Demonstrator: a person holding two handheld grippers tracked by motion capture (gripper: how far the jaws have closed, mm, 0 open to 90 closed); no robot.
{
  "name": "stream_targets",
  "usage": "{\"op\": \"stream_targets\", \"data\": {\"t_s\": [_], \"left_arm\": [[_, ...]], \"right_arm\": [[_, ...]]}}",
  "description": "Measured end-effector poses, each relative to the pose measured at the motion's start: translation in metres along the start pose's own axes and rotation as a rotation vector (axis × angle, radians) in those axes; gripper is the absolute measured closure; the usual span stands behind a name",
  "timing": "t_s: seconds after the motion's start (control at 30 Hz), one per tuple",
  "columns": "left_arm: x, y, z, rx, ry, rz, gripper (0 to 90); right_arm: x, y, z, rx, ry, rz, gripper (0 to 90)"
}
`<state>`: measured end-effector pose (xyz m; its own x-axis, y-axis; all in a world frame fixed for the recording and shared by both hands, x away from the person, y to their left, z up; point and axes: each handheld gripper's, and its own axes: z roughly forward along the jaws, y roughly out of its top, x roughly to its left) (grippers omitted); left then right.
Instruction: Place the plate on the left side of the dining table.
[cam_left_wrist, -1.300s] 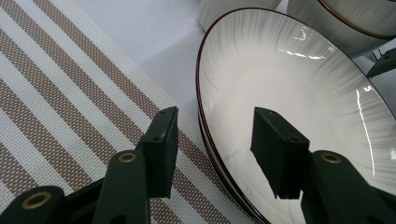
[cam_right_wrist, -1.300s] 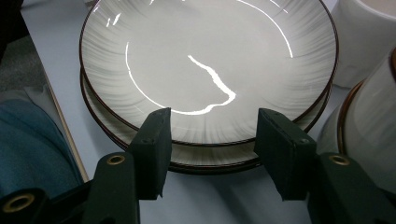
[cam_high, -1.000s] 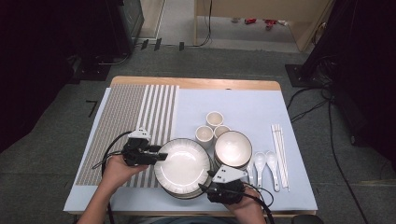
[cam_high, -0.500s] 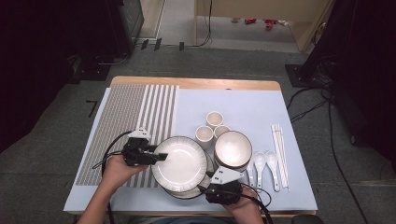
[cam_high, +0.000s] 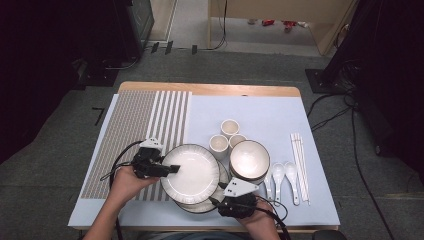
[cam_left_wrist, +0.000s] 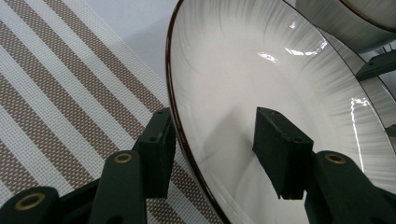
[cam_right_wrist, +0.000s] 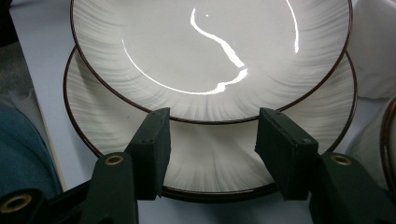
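Note:
Two white plates with dark rims are stacked at the table's front. The top plate (cam_high: 194, 172) (cam_left_wrist: 243, 74) (cam_right_wrist: 210, 51) sits shifted left over the lower plate (cam_high: 200, 206) (cam_right_wrist: 210, 170). My left gripper (cam_high: 172, 169) (cam_left_wrist: 212, 144) stands open astride the top plate's left rim. One jaw lies against the outside of the rim and the other hangs over the plate's inside. My right gripper (cam_high: 220, 196) (cam_right_wrist: 212, 140) is open at the lower plate's front edge, its jaws over that rim and gripping nothing.
Right of the plates stand a stack of bowls (cam_high: 249, 160), three small cups (cam_high: 230, 127), two white spoons (cam_high: 278, 172) and chopsticks (cam_high: 300, 160). A striped mat (cam_high: 145, 125) covers the left side, next to a pale blue cloth (cam_high: 260, 115).

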<state>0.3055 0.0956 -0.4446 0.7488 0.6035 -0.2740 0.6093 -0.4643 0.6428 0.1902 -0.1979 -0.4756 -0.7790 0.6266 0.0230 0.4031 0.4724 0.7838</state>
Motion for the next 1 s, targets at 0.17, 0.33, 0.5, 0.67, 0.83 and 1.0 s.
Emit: {"op": "stream_targets", "data": {"t_s": [0.17, 0.33, 0.5, 0.67, 0.83, 1.0], "left_arm": [[-0.001, 0.001, 0.001, 0.011, 0.013, -0.003, 46.5], [-0.004, 0.002, 0.004, 0.026, 0.018, -0.006, 42.2], [-0.005, 0.003, 0.004, 0.034, 0.022, -0.023, 40.1], [-0.001, 0.003, 0.003, 0.039, 0.001, -0.053, 42.2], [0.003, 0.003, 0.001, 0.025, -0.019, -0.091, 46.4], [0.004, 0.003, 0.0, 0.013, -0.015, -0.114, 48.6]], "right_arm": [[0.0, 0.0, 0.002, -0.005, 0.003, -0.007, 45.2], [-0.001, 0.0, 0.006, -0.015, 0.006, -0.016, 45.2], [-0.001, 0.0, 0.01, -0.025, 0.006, -0.025, 45.6], [-0.001, 0.0, 0.013, -0.036, 0.001, -0.045, 45.9], [0.0, 0.0, 0.016, -0.048, -0.002, -0.065, 46.5], [-0.001, -0.001, 0.019, -0.065, -0.005, -0.075, 47.2]]}}
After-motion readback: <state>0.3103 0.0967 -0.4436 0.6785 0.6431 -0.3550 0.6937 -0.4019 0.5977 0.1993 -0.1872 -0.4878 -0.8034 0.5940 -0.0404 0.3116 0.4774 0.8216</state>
